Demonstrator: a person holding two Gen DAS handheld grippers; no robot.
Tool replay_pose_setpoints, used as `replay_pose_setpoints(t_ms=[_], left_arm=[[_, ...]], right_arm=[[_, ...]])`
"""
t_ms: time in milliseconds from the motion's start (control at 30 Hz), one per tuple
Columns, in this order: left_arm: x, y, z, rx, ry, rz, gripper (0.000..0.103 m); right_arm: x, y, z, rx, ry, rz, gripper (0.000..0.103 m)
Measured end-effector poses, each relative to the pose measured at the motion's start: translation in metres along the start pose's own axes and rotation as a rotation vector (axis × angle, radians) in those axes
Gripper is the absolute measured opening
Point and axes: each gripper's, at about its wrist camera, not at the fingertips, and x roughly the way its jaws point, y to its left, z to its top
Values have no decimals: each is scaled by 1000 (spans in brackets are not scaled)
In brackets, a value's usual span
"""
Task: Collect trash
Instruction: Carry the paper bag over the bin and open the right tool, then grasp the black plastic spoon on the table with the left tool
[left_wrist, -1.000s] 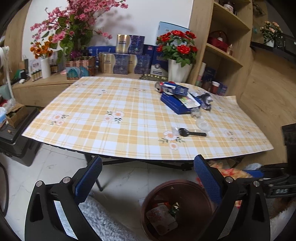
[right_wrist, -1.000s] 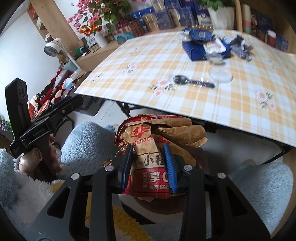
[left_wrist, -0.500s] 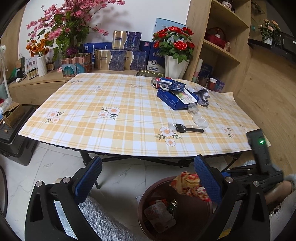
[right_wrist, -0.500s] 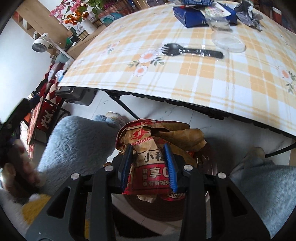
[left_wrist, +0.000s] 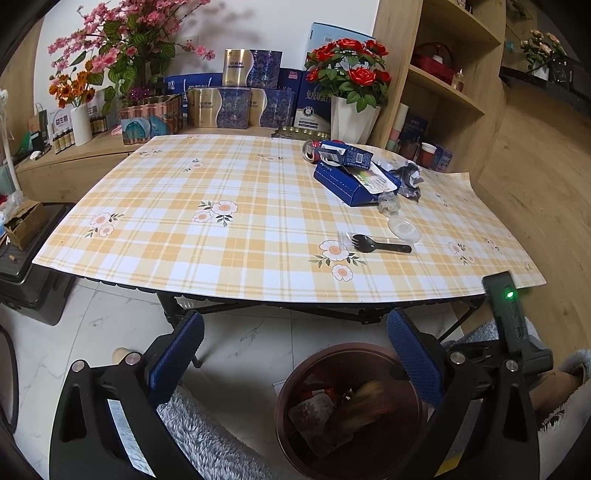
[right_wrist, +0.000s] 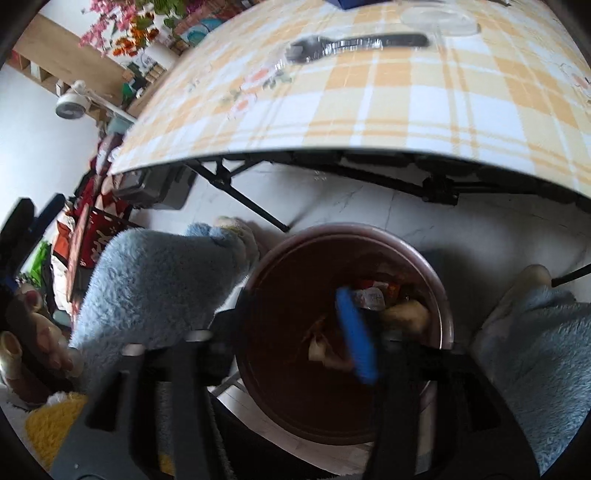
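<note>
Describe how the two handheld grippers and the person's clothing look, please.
The left gripper has a black frame, silver screws and textured blue pads. The right gripper is built alike, with a green light on its black handle. The person wears fluffy light-blue clothing.

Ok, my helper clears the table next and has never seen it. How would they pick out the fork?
Start at the table with the yellow plaid cloth and go to its near right corner, above the brown bin on the floor. The black plastic fork lies flat there, beside a clear round lid: the only dark, slim thing there.
</note>
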Motion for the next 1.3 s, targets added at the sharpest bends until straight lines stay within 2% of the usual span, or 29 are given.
replay_pose_setpoints(t_ms=[100,133,433,600,833,1000,1067,1133,1233,1300], left_arm=[[0,-2,0,9,0,8,97],[-1,-3,-1,16,-2,8,97],[1,-17,-1,85,-4,-20,97],[2,-17,2,90,-27,-7,97],[10,-18,20,95,-38,-43,97],[32,-37,37,213,-31,-88,97],[44,-45,44,257,-20,-104,97],[62,-56,52,314,3,-116,97],[86,-71,61,389,48,-174,97],[105,-88,65,499,80,-168,97]], right_arm=[[-14,3,2,-1,-68,13,96],[-20,4,2,-5,-96,10,97],[-60,0,12,-9,-282,-41,97],[-83,-13,17,23,-358,-49,97],[-113,-30,21,54,-474,-142,97],[-131,-46,28,55,-576,-236,97],[-133,-52,35,42,-559,-245,97],[-135,-51,38,17,-546,-293,97],[-138,-51,41,-9,-530,-351,97],[-140,-54,44,-9,-514,-363,97]])
